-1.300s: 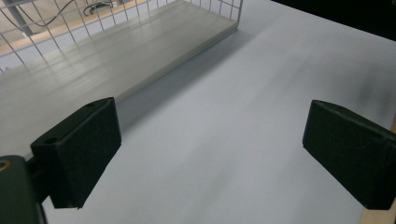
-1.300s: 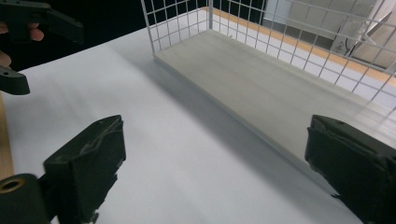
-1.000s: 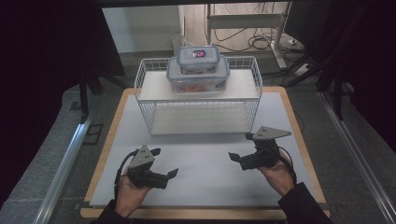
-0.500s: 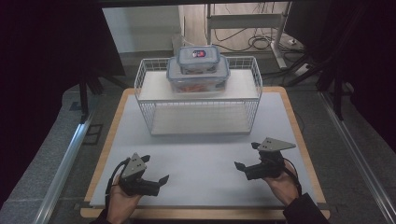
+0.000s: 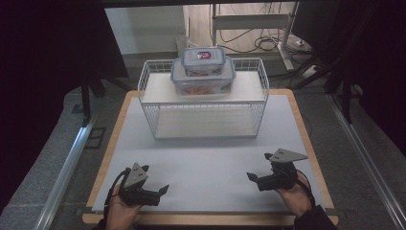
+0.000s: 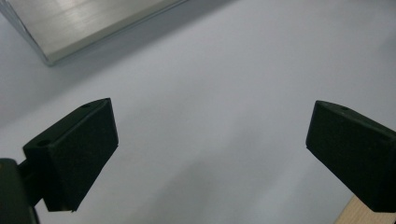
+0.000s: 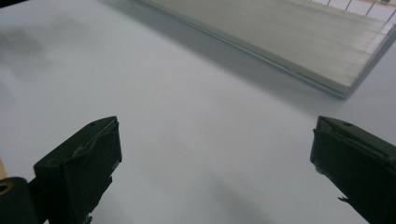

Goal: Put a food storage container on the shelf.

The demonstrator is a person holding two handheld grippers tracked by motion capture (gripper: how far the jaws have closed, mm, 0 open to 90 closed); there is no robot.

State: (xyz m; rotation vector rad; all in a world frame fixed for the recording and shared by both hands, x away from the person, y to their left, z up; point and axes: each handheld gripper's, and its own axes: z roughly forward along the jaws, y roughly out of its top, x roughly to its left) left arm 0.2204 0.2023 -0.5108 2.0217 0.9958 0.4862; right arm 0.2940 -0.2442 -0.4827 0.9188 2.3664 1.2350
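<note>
A: Start at the near edge. Where are the hands?

B: Both have drawn back toward the person since a second ago. The left gripper (image 5: pixel 163 189) sits low at the near left corner of the white mat (image 5: pixel 210 163), and the right gripper (image 5: pixel 251 176) is near the right corner. Each points inward across the mat.

A: Are the claws holding anything?

B: No. Each one's own view shows its jaws spread wide with bare mat between them.

A: And farther out?

B: Well apart from both, the wire basket (image 5: pixel 203 112) stands at the far side of the mat. On its top shelf rests a large lidded box (image 5: pixel 203 82), with a small lidded box (image 5: pixel 203 60) stacked on it.

A: So what does the pull-back mean?

B: I judge the hands are at rest, either finished or not yet started; nothing is being reached for.
</note>
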